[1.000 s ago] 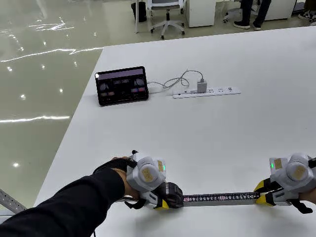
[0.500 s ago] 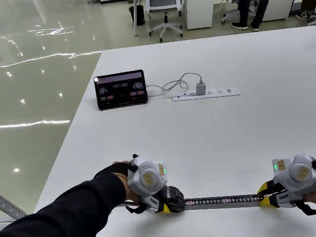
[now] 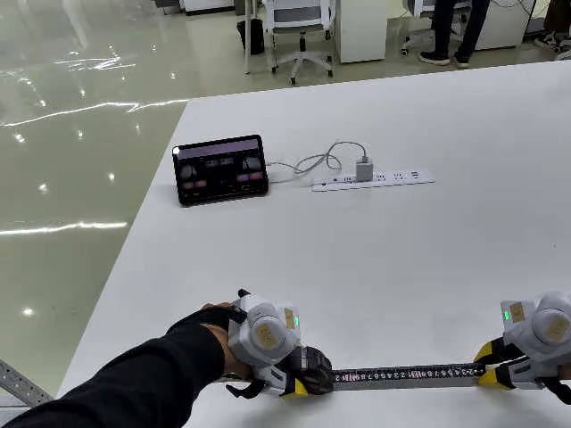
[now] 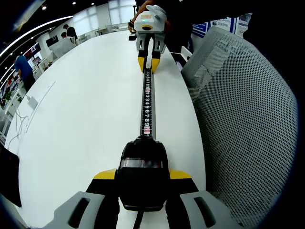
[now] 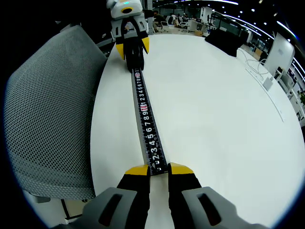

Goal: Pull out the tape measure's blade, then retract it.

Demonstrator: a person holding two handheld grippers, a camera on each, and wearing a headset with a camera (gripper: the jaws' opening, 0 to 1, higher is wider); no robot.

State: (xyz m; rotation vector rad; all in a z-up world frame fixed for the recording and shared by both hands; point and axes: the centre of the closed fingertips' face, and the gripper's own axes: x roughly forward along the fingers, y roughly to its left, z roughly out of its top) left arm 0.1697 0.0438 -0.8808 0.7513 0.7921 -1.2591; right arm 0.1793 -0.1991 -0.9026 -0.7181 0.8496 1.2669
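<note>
A black and yellow tape measure case (image 3: 310, 368) (image 4: 143, 172) sits low on the white table (image 3: 375, 259), and my left gripper (image 3: 296, 382) (image 4: 143, 174) is shut on it. The blade (image 3: 406, 374) (image 4: 147, 95) (image 5: 146, 114) runs out flat along the table's near edge. My right gripper (image 3: 489, 367) (image 5: 158, 169) is shut on the blade's end hook. In each gripper view the other gripper sits at the blade's far end: the right one (image 4: 149, 59) and the left one (image 5: 130, 47).
A tablet (image 3: 220, 168) stands at the back left. A white power strip (image 3: 373, 177) with a charger and cable lies behind the middle. A grey mesh chair back (image 4: 243, 119) (image 5: 52, 114) stands close against the near table edge. Office chairs stand on the floor beyond.
The right gripper has moved a little further right, away from the case, so slightly more blade shows. The left gripper holds its place. The head camera has tilted.
</note>
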